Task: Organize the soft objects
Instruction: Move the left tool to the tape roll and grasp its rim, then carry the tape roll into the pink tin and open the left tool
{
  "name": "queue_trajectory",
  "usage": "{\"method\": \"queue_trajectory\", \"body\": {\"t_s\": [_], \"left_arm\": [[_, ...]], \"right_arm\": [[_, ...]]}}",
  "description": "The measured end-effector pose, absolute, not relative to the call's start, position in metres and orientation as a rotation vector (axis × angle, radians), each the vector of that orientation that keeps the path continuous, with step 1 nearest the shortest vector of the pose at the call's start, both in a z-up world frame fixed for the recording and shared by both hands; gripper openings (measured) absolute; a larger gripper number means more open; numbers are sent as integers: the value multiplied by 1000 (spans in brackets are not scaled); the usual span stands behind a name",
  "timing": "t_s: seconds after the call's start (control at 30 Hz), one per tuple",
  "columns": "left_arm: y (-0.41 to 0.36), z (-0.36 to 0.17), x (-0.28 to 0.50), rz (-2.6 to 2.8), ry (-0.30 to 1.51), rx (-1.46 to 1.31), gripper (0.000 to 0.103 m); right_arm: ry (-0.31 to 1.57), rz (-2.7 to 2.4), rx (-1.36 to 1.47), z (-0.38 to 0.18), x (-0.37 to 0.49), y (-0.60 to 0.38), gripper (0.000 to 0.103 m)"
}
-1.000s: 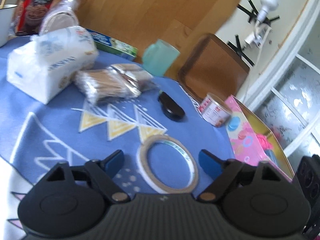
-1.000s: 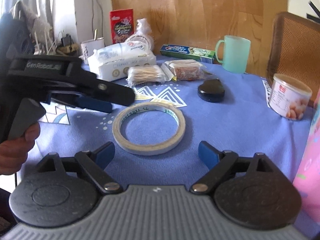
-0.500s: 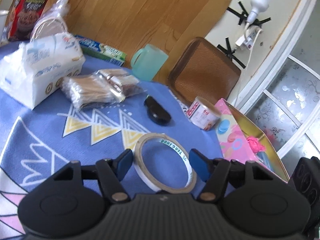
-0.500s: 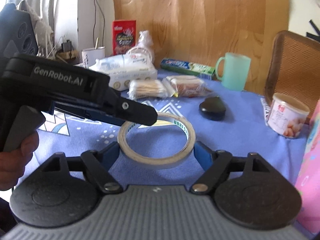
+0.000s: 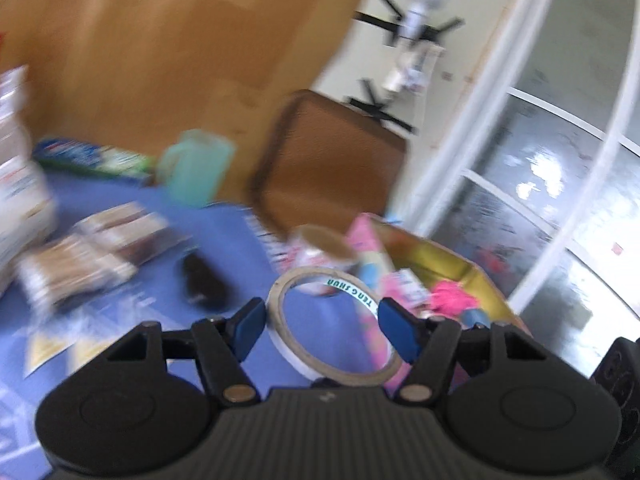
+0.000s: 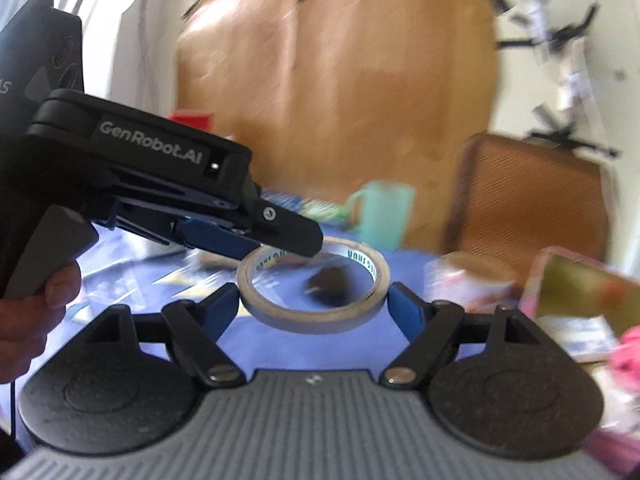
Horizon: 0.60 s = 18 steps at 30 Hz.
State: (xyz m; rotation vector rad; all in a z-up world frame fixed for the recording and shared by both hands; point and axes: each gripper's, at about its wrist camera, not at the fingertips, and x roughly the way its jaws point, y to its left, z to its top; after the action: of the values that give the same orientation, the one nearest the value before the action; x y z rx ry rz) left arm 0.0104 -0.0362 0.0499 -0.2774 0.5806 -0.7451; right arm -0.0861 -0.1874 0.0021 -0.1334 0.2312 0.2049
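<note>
Tape roll (image 6: pixel 314 288) between both claws

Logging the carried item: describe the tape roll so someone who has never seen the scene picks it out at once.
Start at the blue tablecloth in front of the wooden panel. Above it, the right gripper has its jaws closed on the tape roll. It is the only open ring here, beige with green lettering inside, unlike the solid dark object seen through it.
</note>
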Motion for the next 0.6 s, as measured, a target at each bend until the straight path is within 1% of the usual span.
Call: {"method": "queue_trajectory", "body": {"t_s": [0.13, 0.27, 0.3, 0.33, 0.37, 0.4, 0.47, 0.53, 0.6], "left_arm": [[-95, 63, 14, -867, 568, -224, 63], [-161, 64, 17, -966, 594, -181, 64], [-176, 62, 19, -980, 601, -168, 68], [-190, 59, 20, -985, 601, -143, 77], [-202, 56, 21, -962, 593, -108, 79], [-211, 52, 23, -922, 593, -75, 79], [-216, 47, 27, -894, 631, -76, 79], [-203, 47, 25, -912, 632, -129, 79], [-184, 50, 19, -887, 590, -121, 79]], "right_arm": [[187, 61, -144, 11, -104, -229, 83], [207, -69, -110, 9, -111, -277, 83], [220, -98, -105, 7, -109, -285, 84], [234, -134, -107, 2, -105, -292, 85], [258, -170, -115, -4, -96, -300, 86], [301, -199, -114, -10, -87, -305, 91], [336, -240, -60, -18, -81, -316, 91], [295, -230, 20, -19, -89, -324, 91], [239, -229, 59, -16, -95, -326, 90]]}}
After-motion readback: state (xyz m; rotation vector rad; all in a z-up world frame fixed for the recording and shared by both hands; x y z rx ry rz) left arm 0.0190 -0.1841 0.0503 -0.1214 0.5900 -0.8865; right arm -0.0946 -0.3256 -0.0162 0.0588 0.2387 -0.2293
